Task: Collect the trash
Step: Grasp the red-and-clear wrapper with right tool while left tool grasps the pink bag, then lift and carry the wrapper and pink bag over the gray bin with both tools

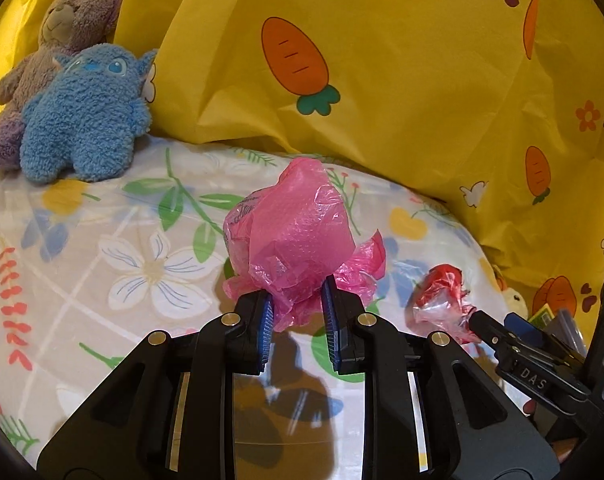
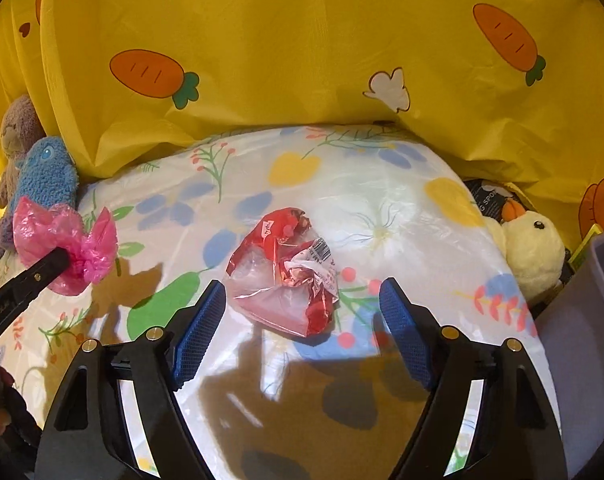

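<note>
A crumpled pink plastic bag (image 1: 298, 232) is raised a little above the floral bed sheet (image 1: 102, 248), and my left gripper (image 1: 298, 314) is shut on its lower end, blue pads pinching the film. The right wrist view shows that same pink bag (image 2: 42, 228) at far left on the left gripper (image 2: 60, 260). A crumpled red-and-clear wrapper (image 2: 286, 268) lies on the sheet (image 2: 402, 208). My right gripper (image 2: 302, 300) is open around it, its near end between the fingertips and the pads apart from it. The left wrist view has the right gripper (image 1: 476, 320) at the wrapper (image 1: 438, 296).
A yellow carrot-print blanket (image 1: 382, 60) is bunched up behind the sheet. A blue plush (image 1: 82, 120) and a brown bear (image 1: 70, 20) sit at the far left. A yellow duck plush (image 2: 534, 248) and a grey bin wall (image 2: 582, 340) are at the right.
</note>
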`<state>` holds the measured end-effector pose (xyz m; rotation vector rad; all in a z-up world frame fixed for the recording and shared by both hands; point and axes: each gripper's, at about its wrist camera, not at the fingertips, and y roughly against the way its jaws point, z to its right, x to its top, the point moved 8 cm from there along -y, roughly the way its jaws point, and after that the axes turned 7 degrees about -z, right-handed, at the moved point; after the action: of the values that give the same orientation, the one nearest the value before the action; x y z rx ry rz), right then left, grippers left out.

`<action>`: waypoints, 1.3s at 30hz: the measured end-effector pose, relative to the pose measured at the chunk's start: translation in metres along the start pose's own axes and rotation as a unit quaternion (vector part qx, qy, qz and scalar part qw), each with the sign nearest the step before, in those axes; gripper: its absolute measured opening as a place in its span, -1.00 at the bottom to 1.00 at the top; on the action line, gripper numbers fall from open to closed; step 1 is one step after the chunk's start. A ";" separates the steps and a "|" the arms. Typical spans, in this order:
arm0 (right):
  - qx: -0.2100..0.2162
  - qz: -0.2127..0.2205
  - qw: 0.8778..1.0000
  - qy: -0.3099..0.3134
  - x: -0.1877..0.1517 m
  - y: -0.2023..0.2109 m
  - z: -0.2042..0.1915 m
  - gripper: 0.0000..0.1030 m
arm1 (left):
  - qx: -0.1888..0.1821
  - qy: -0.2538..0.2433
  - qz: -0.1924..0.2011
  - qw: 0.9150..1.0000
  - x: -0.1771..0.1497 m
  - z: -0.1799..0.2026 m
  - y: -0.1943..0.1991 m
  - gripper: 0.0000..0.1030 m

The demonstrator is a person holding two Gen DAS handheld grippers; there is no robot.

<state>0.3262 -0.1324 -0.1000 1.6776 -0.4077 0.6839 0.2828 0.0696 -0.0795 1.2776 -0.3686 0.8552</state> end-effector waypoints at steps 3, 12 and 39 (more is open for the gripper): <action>0.003 -0.014 1.000 -0.001 -0.001 -0.014 -0.002 0.34 | -0.002 0.000 -0.003 1.000 -0.001 0.000 -0.002 -0.59; 0.018 -0.030 0.999 -0.001 0.000 -0.030 -0.008 -0.14 | -0.012 -0.010 -0.015 1.000 -0.009 0.006 -0.009 -0.59; 0.031 0.004 0.999 0.010 -0.005 -0.003 -0.009 -0.31 | -0.016 -0.024 -0.031 0.999 -0.017 0.014 -0.017 -0.59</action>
<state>0.3222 -0.1234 -0.1042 1.7282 -0.3822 0.7245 0.2872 0.0504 -0.0983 1.2757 -0.3770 0.7644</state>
